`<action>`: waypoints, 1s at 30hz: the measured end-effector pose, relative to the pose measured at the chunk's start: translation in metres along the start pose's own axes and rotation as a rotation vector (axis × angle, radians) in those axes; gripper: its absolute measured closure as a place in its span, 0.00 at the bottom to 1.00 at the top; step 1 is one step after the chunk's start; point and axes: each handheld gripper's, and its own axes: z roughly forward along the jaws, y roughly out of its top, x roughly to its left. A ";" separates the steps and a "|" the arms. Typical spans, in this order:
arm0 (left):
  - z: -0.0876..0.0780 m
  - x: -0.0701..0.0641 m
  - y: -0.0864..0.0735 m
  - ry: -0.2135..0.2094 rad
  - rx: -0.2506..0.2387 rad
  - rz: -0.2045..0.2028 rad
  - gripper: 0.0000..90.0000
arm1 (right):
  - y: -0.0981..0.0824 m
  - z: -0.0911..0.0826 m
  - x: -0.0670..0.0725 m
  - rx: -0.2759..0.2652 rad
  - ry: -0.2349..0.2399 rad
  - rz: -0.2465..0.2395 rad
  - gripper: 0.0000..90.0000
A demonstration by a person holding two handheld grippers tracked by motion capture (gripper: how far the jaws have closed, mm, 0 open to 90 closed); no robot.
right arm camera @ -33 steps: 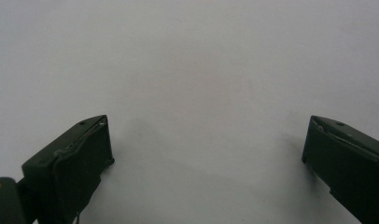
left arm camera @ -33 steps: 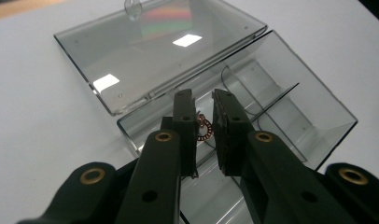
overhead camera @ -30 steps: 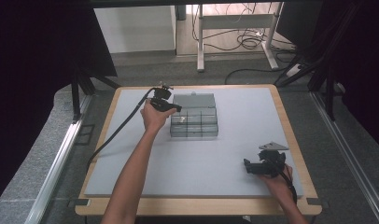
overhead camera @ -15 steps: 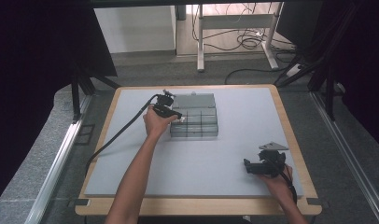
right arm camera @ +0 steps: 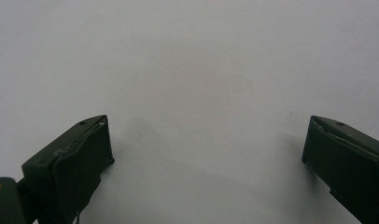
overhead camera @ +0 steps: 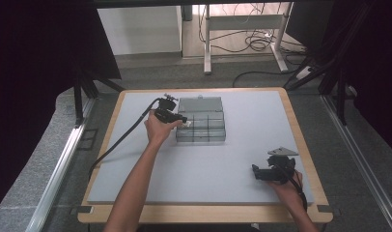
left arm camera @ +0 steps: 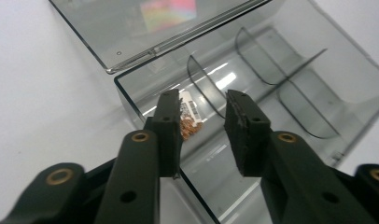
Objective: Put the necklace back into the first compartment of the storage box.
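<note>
L gripper [left arm camera: 202, 126] hovers over the clear box's [overhead camera: 201, 126] left end – jaws apart, small packet [left arm camera: 188, 122] between them, ungripped. R gripper [overhead camera: 267, 172] spread wide near the bench's [overhead camera: 300, 140] front-right corner.

You have two claws on the surface [overhead camera: 136, 145]: the left claw [overhead camera: 180, 119] and the right claw [overhead camera: 256, 171]. There is one clear box [overhead camera: 202, 126] with one open lid [left arm camera: 131, 28], and one small packet [left arm camera: 190, 119] inside it.
</note>
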 end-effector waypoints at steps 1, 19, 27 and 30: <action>-0.005 -0.001 -0.003 -0.002 -0.010 0.008 0.69 | 0.000 0.000 0.000 0.000 0.000 0.000 0.01; -0.087 -0.010 -0.113 -0.037 -0.093 0.043 0.51 | 0.000 0.000 0.000 0.000 0.000 0.000 0.01; -0.106 -0.016 -0.153 -0.057 -0.095 0.039 0.48 | 0.000 0.000 0.000 0.004 0.001 0.001 0.01; -0.108 -0.015 -0.161 -0.064 -0.085 0.033 0.48 | 0.000 0.000 0.000 0.002 0.001 0.002 0.01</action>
